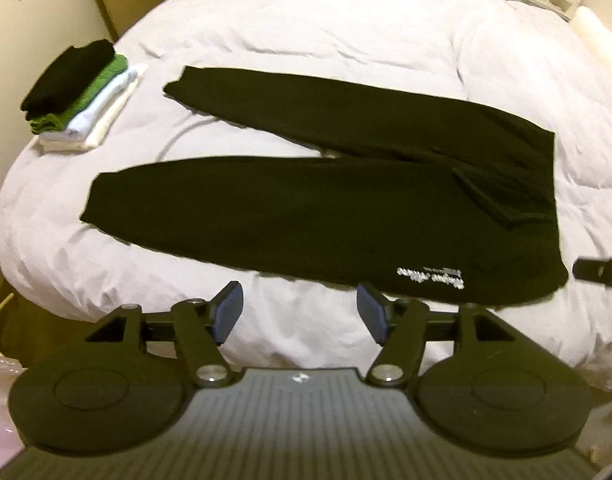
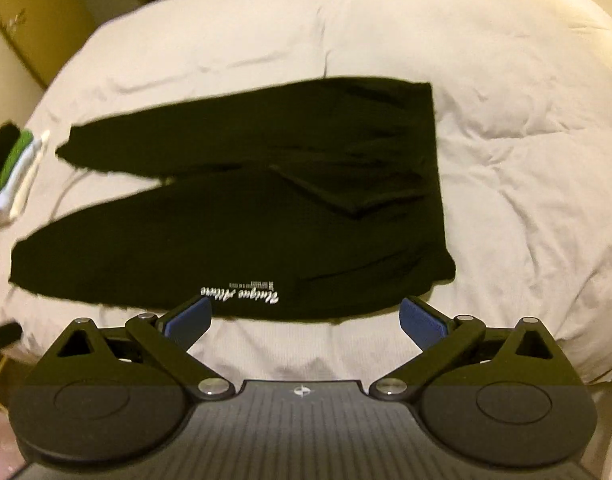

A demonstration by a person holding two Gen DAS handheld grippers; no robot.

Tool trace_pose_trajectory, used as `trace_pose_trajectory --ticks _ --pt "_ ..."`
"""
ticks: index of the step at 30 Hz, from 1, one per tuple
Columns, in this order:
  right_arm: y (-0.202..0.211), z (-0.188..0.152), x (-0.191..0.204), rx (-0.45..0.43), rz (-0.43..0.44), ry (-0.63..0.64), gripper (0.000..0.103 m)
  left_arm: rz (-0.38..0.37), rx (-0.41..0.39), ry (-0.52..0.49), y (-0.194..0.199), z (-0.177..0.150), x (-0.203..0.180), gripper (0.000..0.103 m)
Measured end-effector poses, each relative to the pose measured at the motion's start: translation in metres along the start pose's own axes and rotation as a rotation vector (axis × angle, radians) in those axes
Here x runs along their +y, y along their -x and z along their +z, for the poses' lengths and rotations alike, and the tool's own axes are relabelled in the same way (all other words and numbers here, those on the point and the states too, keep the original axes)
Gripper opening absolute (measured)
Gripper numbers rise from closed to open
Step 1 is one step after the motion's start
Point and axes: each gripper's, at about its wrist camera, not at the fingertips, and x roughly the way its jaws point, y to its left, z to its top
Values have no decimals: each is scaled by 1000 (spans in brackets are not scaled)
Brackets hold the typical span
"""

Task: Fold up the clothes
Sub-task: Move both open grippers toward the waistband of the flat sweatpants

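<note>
Trousers [image 1: 326,208] (black) lie flat on bed [image 1: 346,40], legs splayed toward folded stack [image 1: 77,92], waistband at far right. L gripper [image 1: 299,312] and R gripper [image 2: 306,320] hover at near edge, fingers apart, empty. For a leg-on-leg fold: pinch near leg's hem and waist corner together, carry over evenly; cuff edges blurred, prob. flat.

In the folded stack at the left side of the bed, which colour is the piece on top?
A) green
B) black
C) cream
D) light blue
B: in the left wrist view, the folded stack has a black piece on top, with green, light blue and cream layers showing beneath it, beside the black trousers spread on the bed.
</note>
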Motion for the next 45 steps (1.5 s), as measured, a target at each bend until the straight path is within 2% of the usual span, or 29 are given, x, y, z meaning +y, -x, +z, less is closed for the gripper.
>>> trace_pose_trajectory --ticks 6,12,16,22,28,34,45 --pt "1 7 -3 4 16 53 103 30 -38 42 7 11 -13 66" --pt "1 10 -16 17 19 67 103 29 -30 56 6 10 -32 66" --pt "0 10 -26 20 14 33 103 26 -32 11 9 13 -45 67" --pt "2 1 -28 32 -1 -19 103 17 -32 -40 7 18 -43 68" --pt "8 -13 -11 23 -38 -93 103 -23 -37 -112 3 24 -29 70" --pt "11 -29 17 16 -76 -167 103 -50 -41 -173 -1 26 8 72" --pt "16 -49 56 4 -133 -229 103 -82 -29 -213 -17 25 73 74"
